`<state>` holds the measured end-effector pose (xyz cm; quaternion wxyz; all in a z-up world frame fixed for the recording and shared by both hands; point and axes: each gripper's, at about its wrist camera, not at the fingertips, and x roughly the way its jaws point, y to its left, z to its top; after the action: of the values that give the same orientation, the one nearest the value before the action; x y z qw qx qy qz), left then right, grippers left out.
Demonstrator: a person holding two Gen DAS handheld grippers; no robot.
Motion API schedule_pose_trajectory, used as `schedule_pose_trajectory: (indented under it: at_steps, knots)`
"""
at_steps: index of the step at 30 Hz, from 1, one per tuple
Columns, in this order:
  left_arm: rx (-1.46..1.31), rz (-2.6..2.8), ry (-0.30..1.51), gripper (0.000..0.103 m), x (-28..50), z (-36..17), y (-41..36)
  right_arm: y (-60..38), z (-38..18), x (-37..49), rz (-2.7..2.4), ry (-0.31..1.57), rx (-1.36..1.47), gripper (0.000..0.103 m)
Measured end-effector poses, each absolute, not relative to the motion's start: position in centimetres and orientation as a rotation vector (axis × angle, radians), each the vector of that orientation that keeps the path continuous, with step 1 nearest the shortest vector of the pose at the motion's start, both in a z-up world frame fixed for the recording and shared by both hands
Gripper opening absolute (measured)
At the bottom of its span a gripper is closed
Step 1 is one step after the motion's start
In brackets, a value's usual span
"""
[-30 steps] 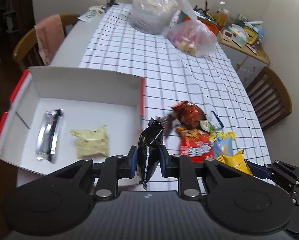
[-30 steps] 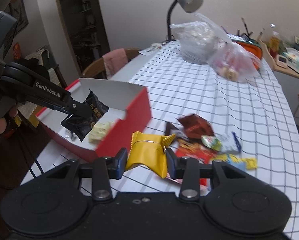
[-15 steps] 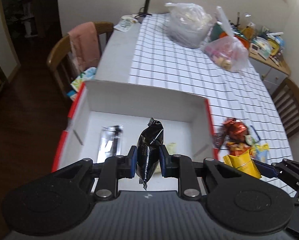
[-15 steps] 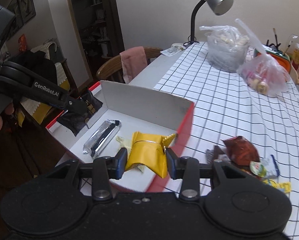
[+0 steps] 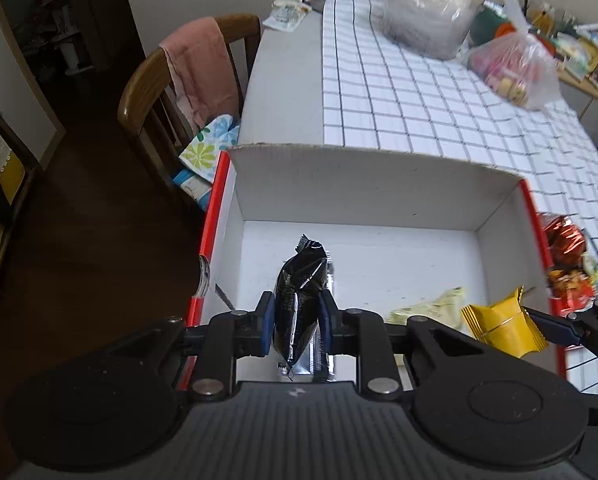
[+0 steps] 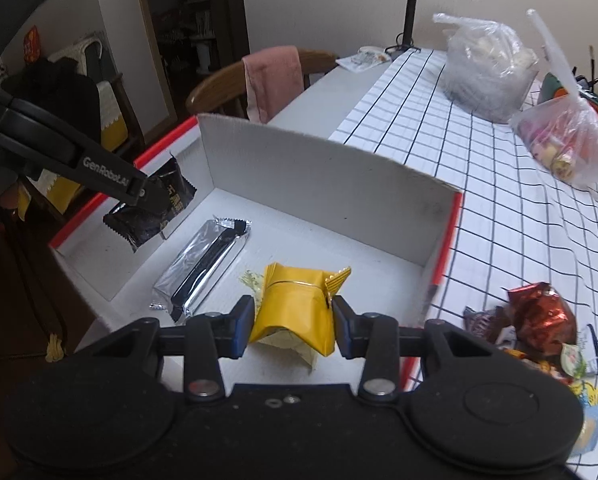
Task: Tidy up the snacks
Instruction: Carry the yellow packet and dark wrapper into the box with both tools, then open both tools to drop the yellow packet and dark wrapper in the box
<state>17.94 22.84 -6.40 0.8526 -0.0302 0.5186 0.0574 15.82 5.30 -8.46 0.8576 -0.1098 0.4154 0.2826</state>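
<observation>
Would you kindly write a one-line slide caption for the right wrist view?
Right gripper holds a yellow snack packet above the white box, beside the silver bar.

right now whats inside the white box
Lying in the box: a silver bar and a pale green packet, partly hidden in the right view by the yellow packet held above it. Anything beneath the grippers is covered.

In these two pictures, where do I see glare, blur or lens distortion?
Left wrist view: glare streaks on the black packet held by the left gripper; the table grid lines bow from the fisheye; the snack pile at the right edge is soft.
Right wrist view: the silver bar reflects light; the yellow packet in the right gripper is sharp; the plastic bags shine.
</observation>
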Motion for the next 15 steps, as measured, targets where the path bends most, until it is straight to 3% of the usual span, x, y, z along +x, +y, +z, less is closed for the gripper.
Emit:
schedule_pose_trajectory:
  at_steps: [15]
  knots:
    - [0.022,0.109,1.229,0.022,20.3,-10.9,22.0,7.1,-11.1,18.5,0.541,0.937,-0.264,0.042]
